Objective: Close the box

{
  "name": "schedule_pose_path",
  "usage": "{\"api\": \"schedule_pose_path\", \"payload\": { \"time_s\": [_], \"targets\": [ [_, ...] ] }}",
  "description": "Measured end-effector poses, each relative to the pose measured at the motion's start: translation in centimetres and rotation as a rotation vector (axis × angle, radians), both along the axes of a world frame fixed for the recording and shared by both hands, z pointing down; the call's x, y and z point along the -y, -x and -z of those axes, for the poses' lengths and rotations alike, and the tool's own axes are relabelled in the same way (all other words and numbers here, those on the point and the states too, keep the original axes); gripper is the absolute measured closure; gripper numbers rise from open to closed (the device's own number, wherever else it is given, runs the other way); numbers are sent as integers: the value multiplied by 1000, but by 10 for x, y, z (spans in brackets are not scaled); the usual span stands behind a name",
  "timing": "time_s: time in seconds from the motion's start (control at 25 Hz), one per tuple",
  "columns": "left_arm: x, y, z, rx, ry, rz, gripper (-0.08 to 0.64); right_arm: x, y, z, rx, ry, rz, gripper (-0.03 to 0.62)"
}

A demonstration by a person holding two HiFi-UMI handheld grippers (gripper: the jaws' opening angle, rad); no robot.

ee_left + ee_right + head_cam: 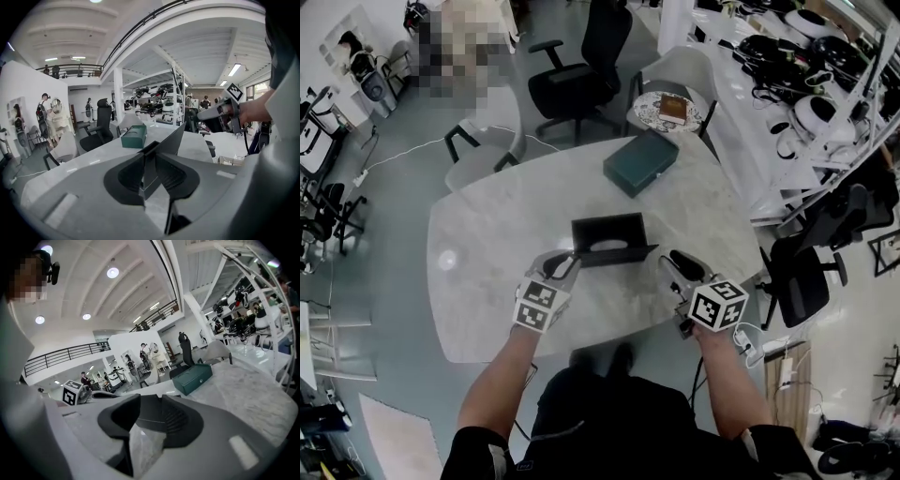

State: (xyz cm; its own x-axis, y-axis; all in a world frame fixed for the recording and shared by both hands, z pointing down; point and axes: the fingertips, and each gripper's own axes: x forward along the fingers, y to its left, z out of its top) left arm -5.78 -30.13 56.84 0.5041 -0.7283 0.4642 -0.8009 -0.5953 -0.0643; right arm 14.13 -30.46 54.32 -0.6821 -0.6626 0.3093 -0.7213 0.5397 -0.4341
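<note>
A black box [609, 234] stands open on the marble table [497, 244], its lid flap stretched toward the front right. My left gripper [567, 265] is at the box's front left corner. In the left gripper view [151, 171] a dark wall of the box [169, 141] stands between the pads, and the jaws look shut on it. My right gripper [675, 262] is at the flap's right end, also seen across the box [218, 117]. In the right gripper view [149, 420] its jaws stand wide, with the dark box panel [149, 409] just beyond the tips.
A closed green box [640, 161] [134, 136] [192, 377] lies at the table's far edge. Office chairs [581, 66] and a small round table [667, 111] stand beyond it. A long white bench with gear [787, 103] runs along the right. People stand far off.
</note>
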Motion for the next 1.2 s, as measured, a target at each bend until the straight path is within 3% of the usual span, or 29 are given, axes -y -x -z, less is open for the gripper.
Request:
{"api": "schedule_pose_path", "payload": {
  "time_s": [0.24,0.68,1.0,1.2],
  "targets": [
    [22,8,1,-122,38,34,476,-1,1,-6,-15,17,-4,459],
    [73,27,-14,-185,71,21,463,39,34,-8,-121,38,-67,480],
    [96,28,-29,-245,110,-11,462,38,56,-24,-174,58,-39,481],
    [107,26,-45,-261,162,-7,454,45,48,-38,-165,89,-22,480]
  ]
}}
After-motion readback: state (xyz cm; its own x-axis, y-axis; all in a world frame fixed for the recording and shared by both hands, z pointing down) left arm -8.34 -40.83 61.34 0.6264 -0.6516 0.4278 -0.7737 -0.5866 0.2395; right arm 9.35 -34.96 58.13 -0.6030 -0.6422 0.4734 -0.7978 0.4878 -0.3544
